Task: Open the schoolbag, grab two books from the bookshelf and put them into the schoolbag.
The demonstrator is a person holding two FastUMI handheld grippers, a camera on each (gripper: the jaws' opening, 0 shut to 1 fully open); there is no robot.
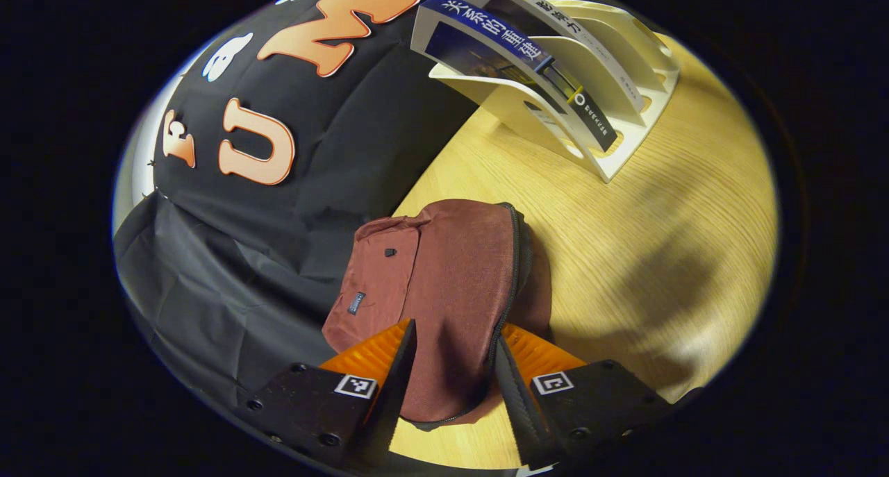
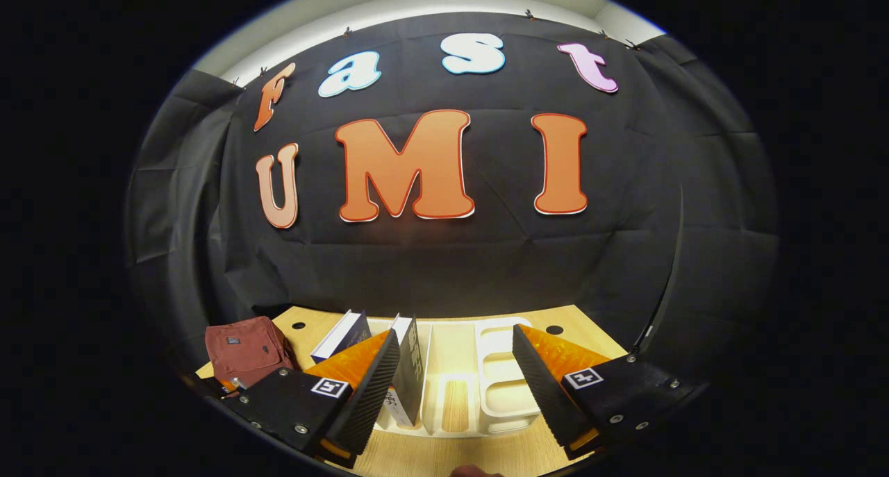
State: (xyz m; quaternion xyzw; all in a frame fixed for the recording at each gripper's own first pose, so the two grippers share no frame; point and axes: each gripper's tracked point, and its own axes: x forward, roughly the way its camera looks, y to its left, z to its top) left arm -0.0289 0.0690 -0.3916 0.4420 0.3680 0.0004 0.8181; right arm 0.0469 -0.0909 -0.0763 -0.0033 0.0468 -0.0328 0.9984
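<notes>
In the left gripper view the left gripper (image 1: 451, 366) has its jaws spread wide astride the near end of the zipped schoolbag (image 1: 444, 289) on the desk (image 1: 667, 269); whether they press it, I cannot tell; at one o'clock the bookshelf (image 1: 611, 81) holds two books (image 1: 514, 60). In the right gripper view the right gripper (image 2: 451, 387) hangs wide open, holding nothing, before the bookshelf (image 2: 500, 380); one book (image 2: 410, 373) stands beside its left finger; the schoolbag (image 2: 246, 348) lies at nine o'clock.

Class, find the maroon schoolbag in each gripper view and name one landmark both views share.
Left gripper view: schoolbag low centre, lying on the wooden table between that hand-held gripper's fingers.
Right gripper view: schoolbag at lower left, small.
Shared landmark: white bookshelf holding books.
</notes>
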